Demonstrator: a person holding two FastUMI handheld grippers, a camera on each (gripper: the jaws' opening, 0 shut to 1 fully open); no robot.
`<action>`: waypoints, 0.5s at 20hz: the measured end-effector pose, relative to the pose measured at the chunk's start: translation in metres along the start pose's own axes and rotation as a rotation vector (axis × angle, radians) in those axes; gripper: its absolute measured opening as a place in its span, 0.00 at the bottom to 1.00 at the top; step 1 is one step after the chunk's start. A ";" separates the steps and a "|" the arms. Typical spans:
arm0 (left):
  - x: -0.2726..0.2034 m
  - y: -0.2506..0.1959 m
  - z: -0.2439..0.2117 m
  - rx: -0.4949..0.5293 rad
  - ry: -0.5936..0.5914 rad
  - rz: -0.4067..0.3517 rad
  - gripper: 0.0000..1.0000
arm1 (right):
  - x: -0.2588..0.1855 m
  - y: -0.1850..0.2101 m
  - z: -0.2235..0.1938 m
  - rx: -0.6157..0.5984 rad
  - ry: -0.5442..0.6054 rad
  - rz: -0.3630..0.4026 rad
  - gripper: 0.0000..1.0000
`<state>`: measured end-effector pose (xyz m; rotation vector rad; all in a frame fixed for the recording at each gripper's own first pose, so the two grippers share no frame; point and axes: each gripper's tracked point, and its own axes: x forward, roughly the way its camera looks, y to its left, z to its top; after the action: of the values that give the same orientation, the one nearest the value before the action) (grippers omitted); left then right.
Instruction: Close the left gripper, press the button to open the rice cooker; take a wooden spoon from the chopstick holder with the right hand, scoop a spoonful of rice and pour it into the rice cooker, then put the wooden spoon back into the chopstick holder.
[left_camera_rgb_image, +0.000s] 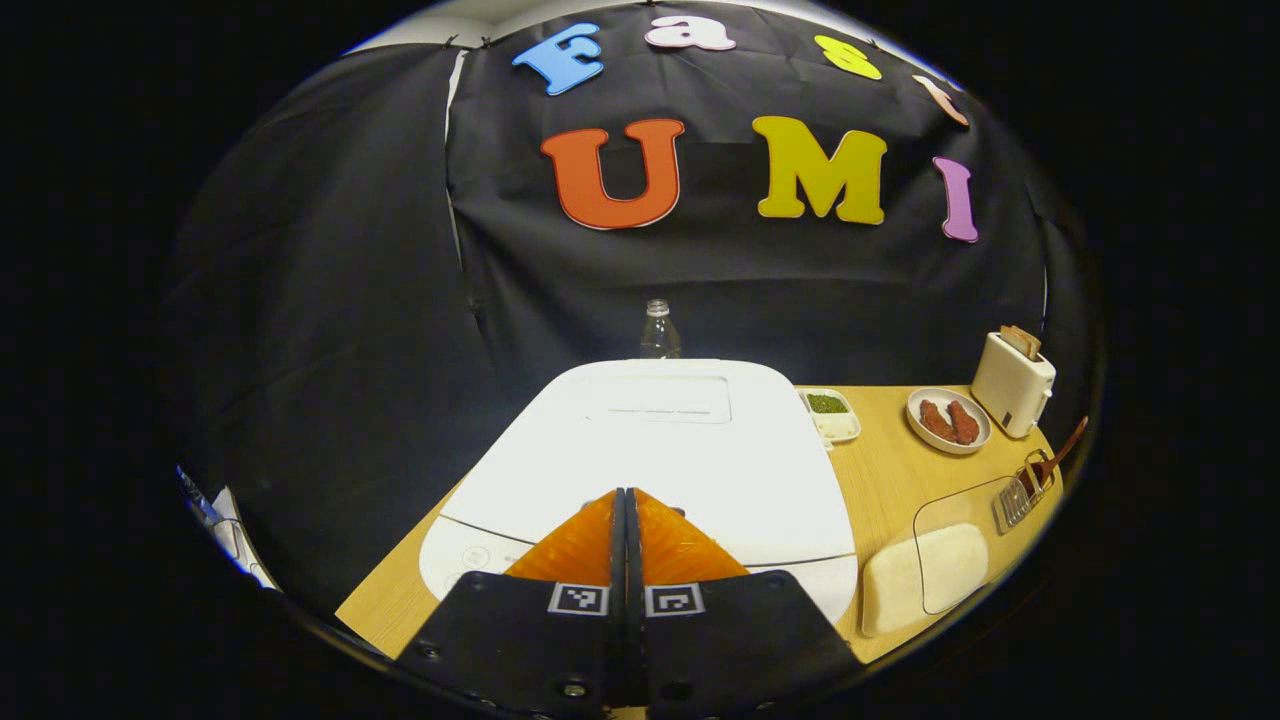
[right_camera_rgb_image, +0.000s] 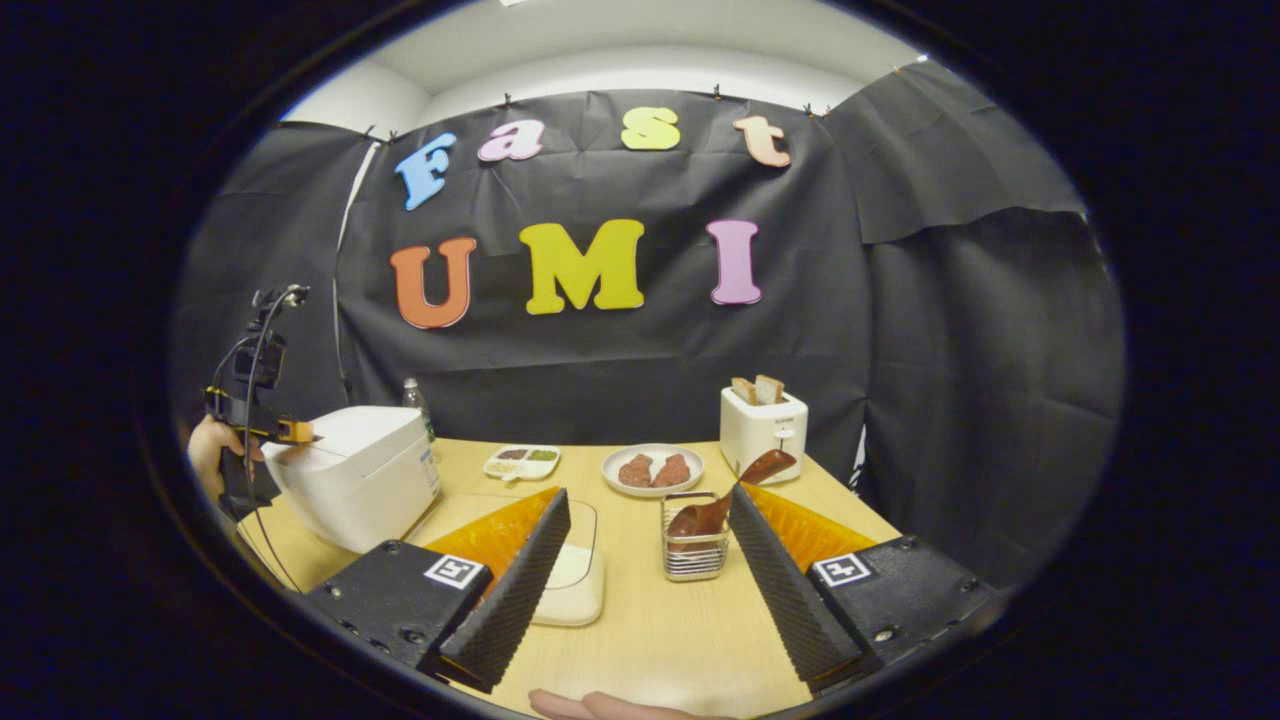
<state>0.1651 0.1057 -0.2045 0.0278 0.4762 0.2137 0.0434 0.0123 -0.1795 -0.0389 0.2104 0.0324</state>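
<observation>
In the left gripper view my left gripper (left_camera_rgb_image: 625, 493) is shut, empty, its tips low over the front of the white rice cooker (left_camera_rgb_image: 660, 440), whose lid is down. The right gripper view shows that left gripper (right_camera_rgb_image: 295, 432), held by a hand (right_camera_rgb_image: 205, 450), at the front top edge of the rice cooker (right_camera_rgb_image: 355, 480). My right gripper (right_camera_rgb_image: 648, 495) is open and empty above the table. Just beyond its tips stands the wire chopstick holder (right_camera_rgb_image: 692, 555) with the wooden spoon (right_camera_rgb_image: 725, 500) leaning in it. A rice box (right_camera_rgb_image: 578, 580) lies to the holder's left.
At the back of the wooden table (right_camera_rgb_image: 660, 630) stand a plate of sausages (right_camera_rgb_image: 652, 468), a toaster (right_camera_rgb_image: 763, 430) with bread, a small condiment tray (right_camera_rgb_image: 522, 462) and a clear bottle (right_camera_rgb_image: 412, 398). Black cloth walls the booth.
</observation>
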 end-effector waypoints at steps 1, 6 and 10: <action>-0.007 -0.001 0.009 -0.024 -0.026 -0.012 0.00 | -0.003 -0.003 -0.001 -0.002 -0.003 -0.009 0.99; -0.068 0.001 0.055 -0.011 -0.206 0.008 0.34 | -0.016 -0.007 0.003 -0.008 -0.012 -0.021 0.99; -0.113 -0.001 0.062 -0.026 -0.283 -0.006 0.87 | -0.026 -0.009 0.008 -0.010 -0.029 -0.028 0.99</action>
<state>0.0955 0.0827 -0.0983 0.0309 0.1914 0.2065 0.0203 0.0033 -0.1664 -0.0516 0.1807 0.0063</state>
